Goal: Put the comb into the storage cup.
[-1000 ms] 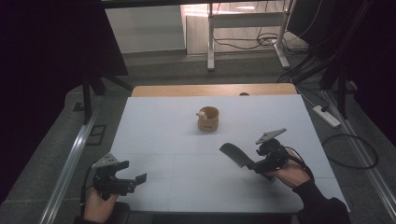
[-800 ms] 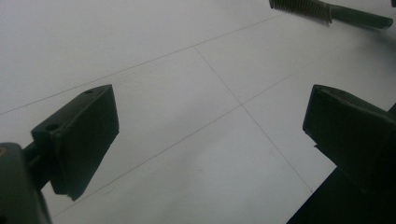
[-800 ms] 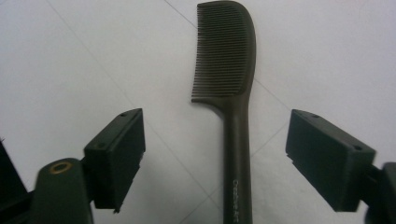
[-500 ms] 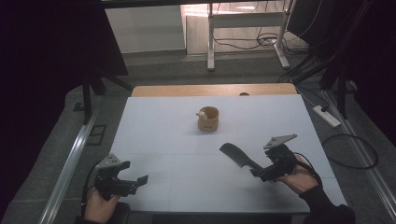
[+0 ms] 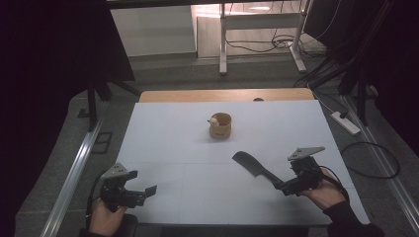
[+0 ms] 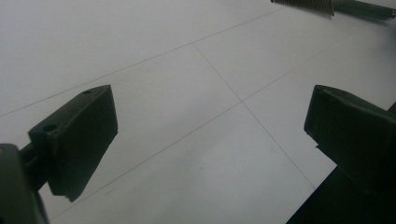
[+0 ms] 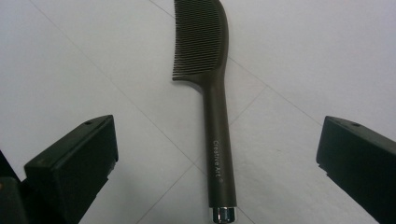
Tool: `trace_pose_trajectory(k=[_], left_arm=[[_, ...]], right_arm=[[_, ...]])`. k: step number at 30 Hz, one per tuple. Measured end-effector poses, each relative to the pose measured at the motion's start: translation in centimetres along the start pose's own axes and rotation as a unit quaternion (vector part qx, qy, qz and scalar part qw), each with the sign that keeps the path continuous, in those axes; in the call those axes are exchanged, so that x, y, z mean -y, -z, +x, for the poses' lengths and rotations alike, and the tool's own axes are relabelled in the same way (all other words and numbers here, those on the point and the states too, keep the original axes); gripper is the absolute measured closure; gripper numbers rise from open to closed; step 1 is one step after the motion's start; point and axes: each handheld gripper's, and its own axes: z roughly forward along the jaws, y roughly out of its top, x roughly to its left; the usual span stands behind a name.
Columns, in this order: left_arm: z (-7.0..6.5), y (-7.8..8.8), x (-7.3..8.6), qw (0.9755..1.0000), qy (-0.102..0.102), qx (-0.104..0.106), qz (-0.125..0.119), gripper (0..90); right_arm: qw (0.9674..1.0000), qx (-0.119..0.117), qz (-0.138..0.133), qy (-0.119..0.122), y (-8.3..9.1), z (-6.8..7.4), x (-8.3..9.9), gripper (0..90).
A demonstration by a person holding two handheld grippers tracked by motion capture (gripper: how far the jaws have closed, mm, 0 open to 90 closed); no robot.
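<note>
White table (image 5: 163, 138) | comb (image 7: 212, 93) flat between spread right claw (image 7: 217, 158) jaws, untouched | left claw (image 6: 210, 135) spread

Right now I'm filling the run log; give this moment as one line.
left tool: open, over bare table | right tool: open, astride comb handle | comb: flat on table | cup: mid-table, untouched

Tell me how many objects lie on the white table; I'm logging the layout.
2: a small tan wooden cup at the centre-back, and a dark long-handled comb front-right, ahead of the open right gripper.
</note>
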Motion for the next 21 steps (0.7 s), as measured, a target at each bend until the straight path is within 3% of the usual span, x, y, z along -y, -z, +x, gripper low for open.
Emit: trace_pose_trajectory(k=[11,21], left_arm=[[0.1,0.1,0.0,1.0,0.002,0.002,-0.002,3.3],[0.1,0.1,0.0,1.0,0.003,0.005,-0.003,3.2]], right_arm=[[0.9996,0.023,0.012,0.007,-0.3,-0.1,0.3,0.0],[0.9983,0.026,0.049,0.02,-2.4,-0.2,1.0,0.0]])
